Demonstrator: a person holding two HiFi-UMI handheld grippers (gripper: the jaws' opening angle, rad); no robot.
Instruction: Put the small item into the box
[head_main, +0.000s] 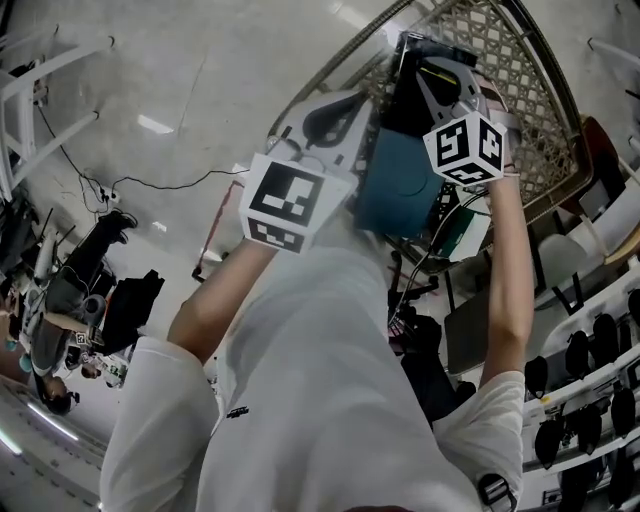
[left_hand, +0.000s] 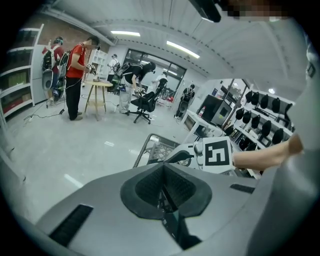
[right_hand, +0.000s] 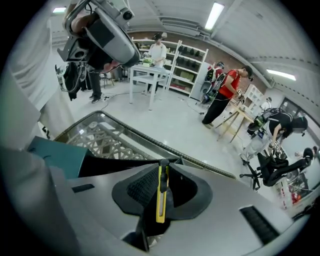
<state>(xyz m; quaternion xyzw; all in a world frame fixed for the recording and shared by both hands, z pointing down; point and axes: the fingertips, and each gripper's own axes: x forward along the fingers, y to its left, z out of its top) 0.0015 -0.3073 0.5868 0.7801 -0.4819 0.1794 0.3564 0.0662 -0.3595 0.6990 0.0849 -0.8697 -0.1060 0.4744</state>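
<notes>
1. My right gripper (right_hand: 162, 163) was shut on the small item, a slim yellow cutter (right_hand: 160, 192). It stood edge-on between the pads, its top end with the black slider right at the jaw tips.
2. My left gripper (left_hand: 163, 167) had its jaws drawn together, and I could make out nothing held between them.
3. Both grippers were raised in the air over the floor (left_hand: 75, 150), close above a wire basket (right_hand: 102, 135). A teal thing (right_hand: 55, 152) sat just beside it; I could not say whether that was the box.
4. I judged the cutter light and stiff, with smooth, narrow sides, so it could pivot or slide in a loose pinch.
5. The flat faces at mid-body looked like the safest hold, clear of the slider and the blade end.
6. I would have released it low inside the box and not dropped it.
</notes>
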